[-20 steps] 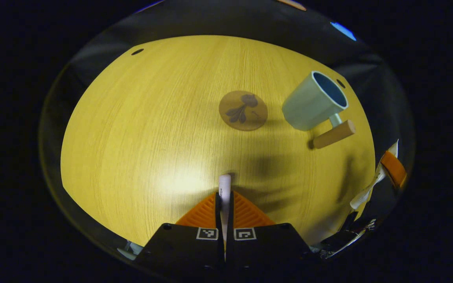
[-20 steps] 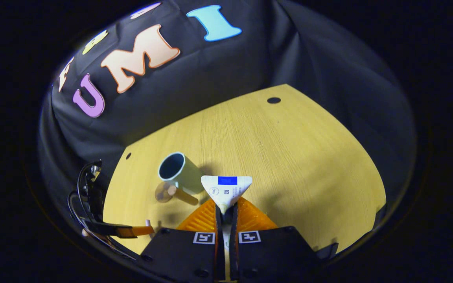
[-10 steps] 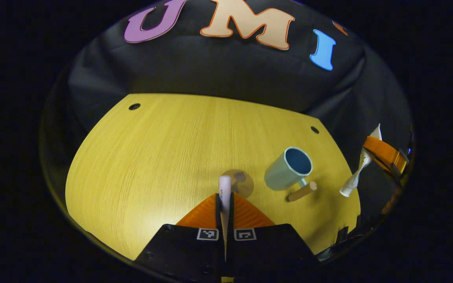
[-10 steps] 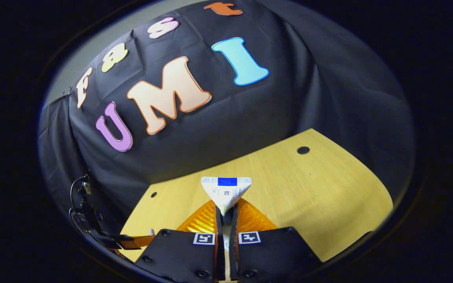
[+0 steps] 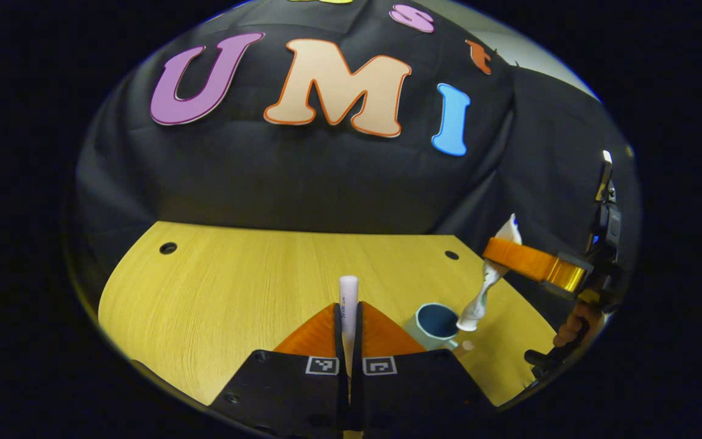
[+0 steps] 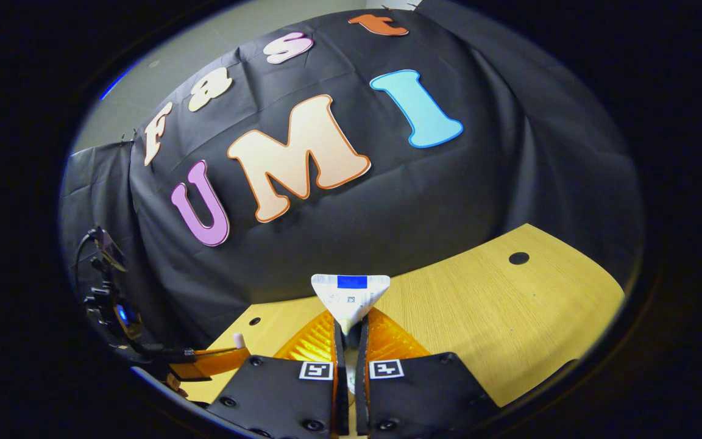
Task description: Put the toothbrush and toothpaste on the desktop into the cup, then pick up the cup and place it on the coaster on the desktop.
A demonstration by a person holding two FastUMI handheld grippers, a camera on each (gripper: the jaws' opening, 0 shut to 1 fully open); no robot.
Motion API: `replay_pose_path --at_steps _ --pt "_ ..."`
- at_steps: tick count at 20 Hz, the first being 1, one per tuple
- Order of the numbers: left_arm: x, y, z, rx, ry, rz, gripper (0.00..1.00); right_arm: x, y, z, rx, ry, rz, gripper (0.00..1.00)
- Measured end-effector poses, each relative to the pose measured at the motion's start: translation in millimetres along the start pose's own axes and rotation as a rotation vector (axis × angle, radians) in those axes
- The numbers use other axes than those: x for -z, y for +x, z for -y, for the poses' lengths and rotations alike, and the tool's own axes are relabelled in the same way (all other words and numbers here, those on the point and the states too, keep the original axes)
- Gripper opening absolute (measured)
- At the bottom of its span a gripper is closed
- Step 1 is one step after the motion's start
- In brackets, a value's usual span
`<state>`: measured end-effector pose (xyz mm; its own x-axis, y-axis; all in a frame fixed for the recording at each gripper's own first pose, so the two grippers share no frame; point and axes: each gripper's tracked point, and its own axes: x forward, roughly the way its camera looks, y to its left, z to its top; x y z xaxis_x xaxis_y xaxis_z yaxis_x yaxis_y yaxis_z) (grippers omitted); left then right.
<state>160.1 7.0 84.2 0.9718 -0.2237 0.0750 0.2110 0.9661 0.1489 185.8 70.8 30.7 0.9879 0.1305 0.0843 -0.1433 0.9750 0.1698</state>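
My left gripper (image 5: 348, 312) is shut on the white toothbrush (image 5: 348, 296), which sticks forward above the wooden table (image 5: 235, 286). The pale green cup (image 5: 435, 322) with a blue inside stands upright at the lower right, partly hidden by my fingers. Over it, my right gripper (image 5: 500, 256) holds the white toothpaste tube (image 5: 479, 299) hanging cap down, the cap at the cup's rim. In the right gripper view, my right gripper (image 6: 351, 326) is shut on the toothpaste tube's (image 6: 351, 294) flat crimped end. My left gripper (image 6: 226, 355) shows at the lower left with the toothbrush tip (image 6: 239, 339).
A hand (image 5: 573, 326) grips the right gripper's handle at the far right. The tabletop has small round holes (image 5: 168, 248) near its back corners. The black cloth wall (image 5: 326, 183) rises right behind the table's far edge.
Both grippers have risen and tilted up toward the wall. The right gripper has carried the toothpaste from beside the cup to over its mouth. The coaster has slid out of the left gripper view.
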Motion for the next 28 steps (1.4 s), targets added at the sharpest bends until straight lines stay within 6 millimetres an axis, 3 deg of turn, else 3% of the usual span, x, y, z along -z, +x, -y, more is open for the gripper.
replay_pose_path --at_steps 3,6,12,17,18,19,20,21,22,23,28 --pt "-29.5 5.8 11.3 0.066 0.007 0.122 0.0 19.1 12.0 1.9 0.021 -0.054 0.002 0.07" --pt "-43.6 15.8 21.2 0.124 0.004 0.184 0.0 39.6 21.7 4.3 0.04 -0.081 -0.011 0.08" --pt "-54.7 27.4 41.3 0.228 -0.032 0.25 0.0 68.0 25.8 16.7 0.093 -0.075 -0.041 0.11" --pt "-50.4 30.1 35.0 0.222 0.008 0.26 0.0 75.9 14.6 20.1 0.107 -0.043 -0.049 0.23" --pt "-48.0 29.0 34.6 0.223 0.009 0.258 0.0 73.3 10.8 17.4 0.099 -0.033 -0.037 0.31" --pt "-46.2 27.4 34.5 0.225 0.006 0.256 0.0 69.4 4.8 16.8 0.1 -0.029 -0.026 0.56" --pt "-45.7 24.8 34.6 0.226 0.005 0.255 0.0 64.2 0.3 18.1 0.106 -0.031 -0.009 0.69" --pt "-46.7 24.1 34.7 0.226 0.004 0.258 0.0 57.4 -4.1 20.3 0.115 -0.034 0.008 0.75" --pt "-48.4 21.5 36.1 0.229 0.004 0.265 0.0 49.6 -10.4 21.6 0.121 -0.034 0.031 0.92" --pt "-51.1 20.6 38.2 0.231 0.006 0.274 0.0 40.6 -17.7 23.9 0.132 -0.037 0.055 0.97" --pt "-59.1 23.3 59.8 0.271 0.002 0.309 0.0 13.1 -51.4 43.2 0.187 -0.034 0.125 0.98"
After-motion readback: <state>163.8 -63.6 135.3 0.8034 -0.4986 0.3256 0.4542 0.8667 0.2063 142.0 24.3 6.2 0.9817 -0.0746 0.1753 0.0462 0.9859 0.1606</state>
